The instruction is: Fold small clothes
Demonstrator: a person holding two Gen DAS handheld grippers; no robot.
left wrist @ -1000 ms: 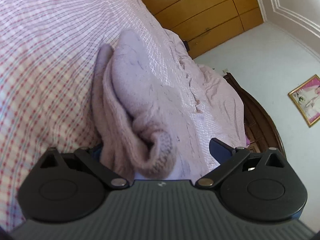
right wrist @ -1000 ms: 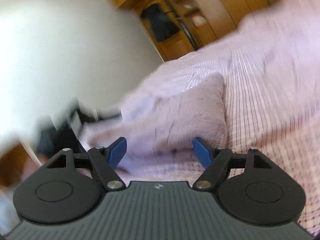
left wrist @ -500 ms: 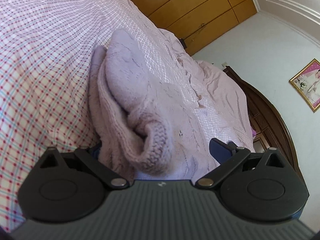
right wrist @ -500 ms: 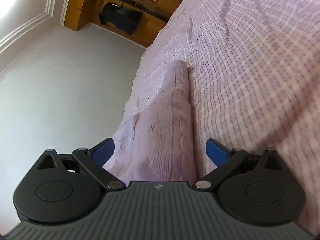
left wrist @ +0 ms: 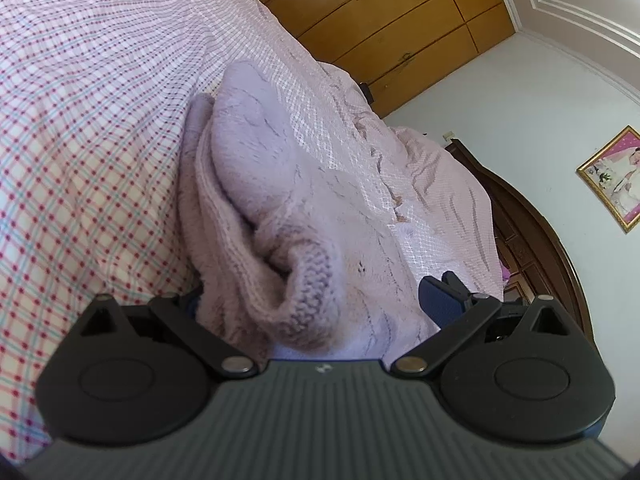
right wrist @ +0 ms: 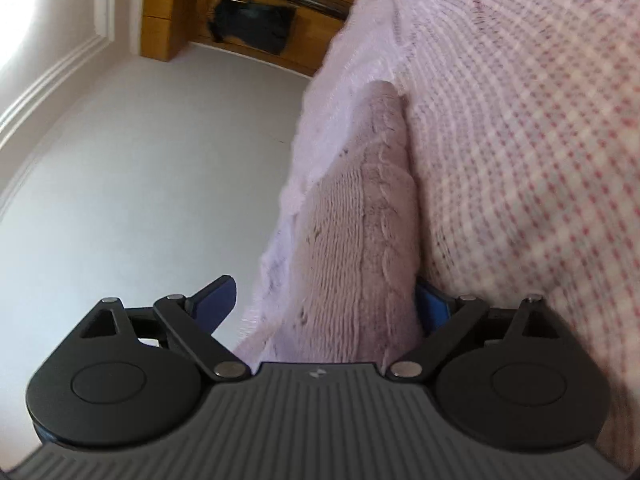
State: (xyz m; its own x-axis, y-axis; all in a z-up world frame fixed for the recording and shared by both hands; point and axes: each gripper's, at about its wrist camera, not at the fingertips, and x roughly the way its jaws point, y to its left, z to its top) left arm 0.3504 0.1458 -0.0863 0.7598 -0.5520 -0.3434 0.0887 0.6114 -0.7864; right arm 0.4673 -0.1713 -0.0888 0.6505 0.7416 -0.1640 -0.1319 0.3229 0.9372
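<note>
A pale lilac knitted garment (left wrist: 280, 200) lies bunched on the checked bed sheet (left wrist: 88, 128). Its ribbed cuff (left wrist: 312, 288) curls up just in front of my left gripper (left wrist: 314, 300). That gripper's jaws stand wide around the bunch; one blue pad (left wrist: 438, 300) shows and the other is hidden behind the knit. In the right wrist view a fold of the same garment (right wrist: 360, 248) runs between the jaws of my right gripper (right wrist: 324, 306). These jaws are wide and closing. Its left pad (right wrist: 216, 304) is clear of the cloth; the right one lies against the knit and the sheet (right wrist: 540, 160).
A crumpled pink quilt (left wrist: 432, 184) lies beyond the garment. Behind it are a dark wooden headboard (left wrist: 532, 240), a wooden wardrobe (left wrist: 380, 20) and a framed picture (left wrist: 616, 176) on the wall. The right wrist view shows wooden shelving (right wrist: 240, 12) holding something dark.
My right gripper has rolled and come closer to the garment, whose fold now fills more of the gap between its jaws. The left wrist view is almost unchanged.
</note>
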